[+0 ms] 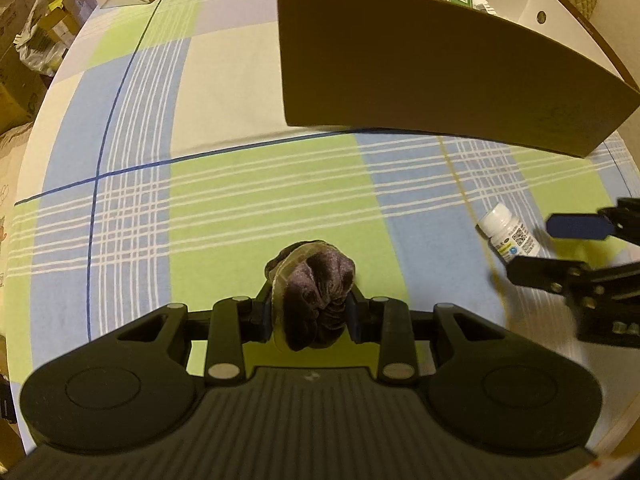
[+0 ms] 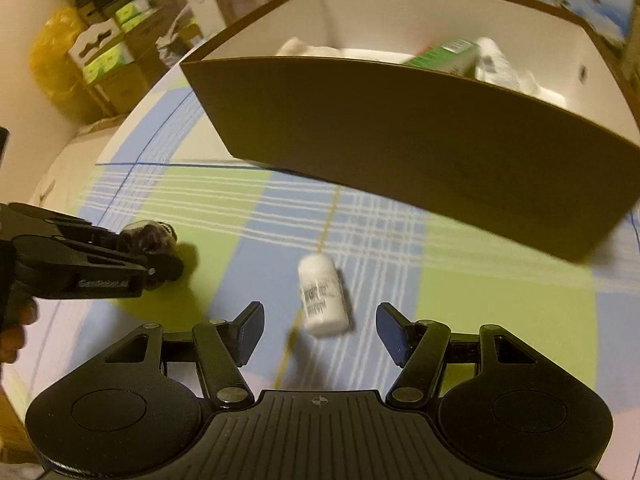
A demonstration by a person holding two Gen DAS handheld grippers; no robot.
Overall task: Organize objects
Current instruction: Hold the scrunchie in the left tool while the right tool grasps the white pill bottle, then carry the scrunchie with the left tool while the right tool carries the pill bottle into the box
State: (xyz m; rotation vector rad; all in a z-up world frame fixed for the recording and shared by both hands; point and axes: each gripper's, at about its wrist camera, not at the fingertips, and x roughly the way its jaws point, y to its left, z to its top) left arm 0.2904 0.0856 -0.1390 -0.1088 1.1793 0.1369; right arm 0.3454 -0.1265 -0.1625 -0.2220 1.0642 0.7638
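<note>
A dark purple velvet scrunchie is pinched in my left gripper, whose jaws are shut on it above the plaid cloth. From the right wrist view the same scrunchie shows at the left gripper's tip. A small white bottle lies on its side on the cloth, between and just ahead of the fingers of my right gripper, which stands open, its pads apart from the bottle. In the left wrist view the bottle lies at the right, between the right gripper's fingers.
A large brown cardboard box with a white inside stands behind both grippers; a green carton and white items lie in it. The plaid cloth covers the table. Cartons and bags are stacked beyond the table's left edge.
</note>
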